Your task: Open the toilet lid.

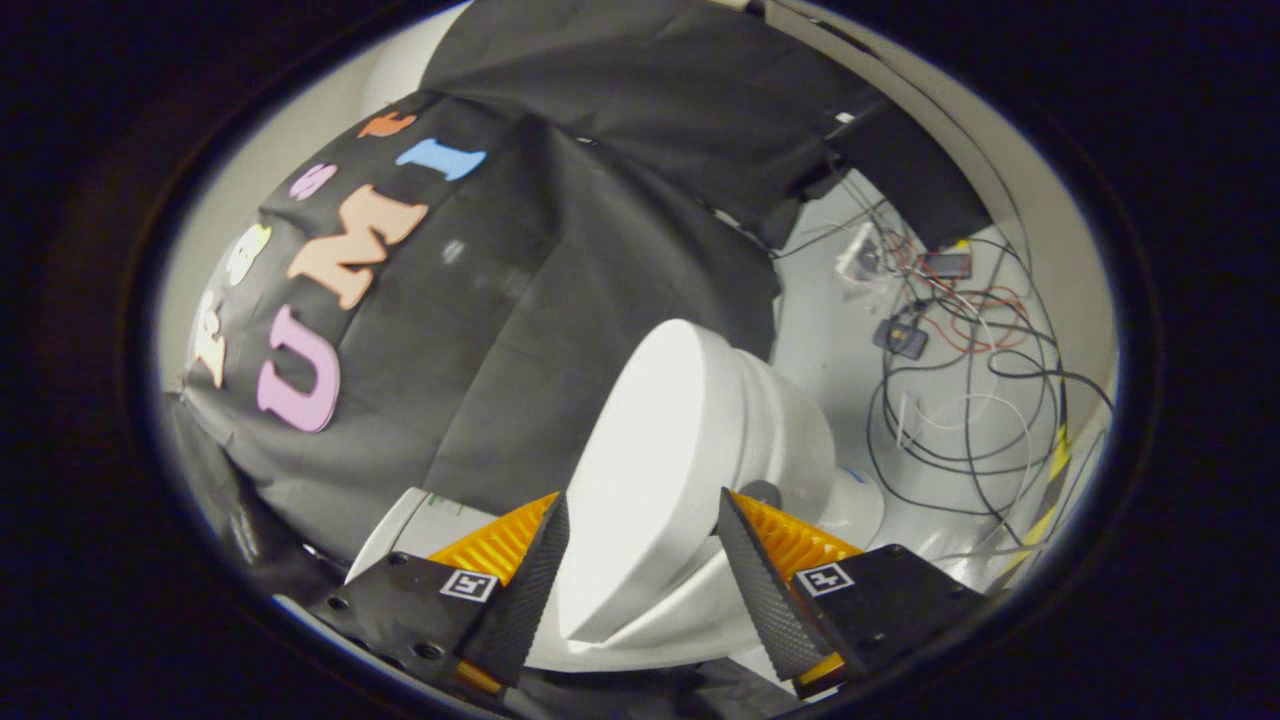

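A small white toilet (790, 430) stands against the black cloth, and the whole scene looks tilted. Its closed-looking white lid (650, 440) faces me, and the rim of the seat (690, 610) shows under the lid's near edge. My gripper (642, 495) is open, its orange and black fingers (540, 570) spread to either side of the lid's near part. The lid lies between the fingers. I cannot tell whether either finger touches it.
Black and red cables (960, 400) lie tangled on the white floor beyond the toilet, with a small black device (900, 338) among them. A white box (415, 520) sits beside the left finger. Yellow-black tape (1050, 480) runs along the floor's far edge.
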`<control>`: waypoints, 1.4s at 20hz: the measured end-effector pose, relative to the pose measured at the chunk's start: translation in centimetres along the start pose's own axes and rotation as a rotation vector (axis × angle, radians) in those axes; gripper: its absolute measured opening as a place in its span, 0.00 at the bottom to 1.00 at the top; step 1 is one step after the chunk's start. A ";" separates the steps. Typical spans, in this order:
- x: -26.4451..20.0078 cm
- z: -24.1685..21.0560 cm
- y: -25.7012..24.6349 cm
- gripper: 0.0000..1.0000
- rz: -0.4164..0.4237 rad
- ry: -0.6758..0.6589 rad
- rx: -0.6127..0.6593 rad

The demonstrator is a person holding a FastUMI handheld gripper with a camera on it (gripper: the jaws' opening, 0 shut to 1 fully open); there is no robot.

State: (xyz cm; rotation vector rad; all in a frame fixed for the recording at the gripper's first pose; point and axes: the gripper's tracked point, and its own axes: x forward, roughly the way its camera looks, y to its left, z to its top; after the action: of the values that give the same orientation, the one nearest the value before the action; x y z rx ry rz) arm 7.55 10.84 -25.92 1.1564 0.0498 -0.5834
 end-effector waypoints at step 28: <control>-1.8 1.3 11.2 0.07 0.156 -0.051 -0.248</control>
State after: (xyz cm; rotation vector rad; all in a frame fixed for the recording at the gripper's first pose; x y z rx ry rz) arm 10.85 13.48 -15.28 0.8953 -0.0116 -0.4543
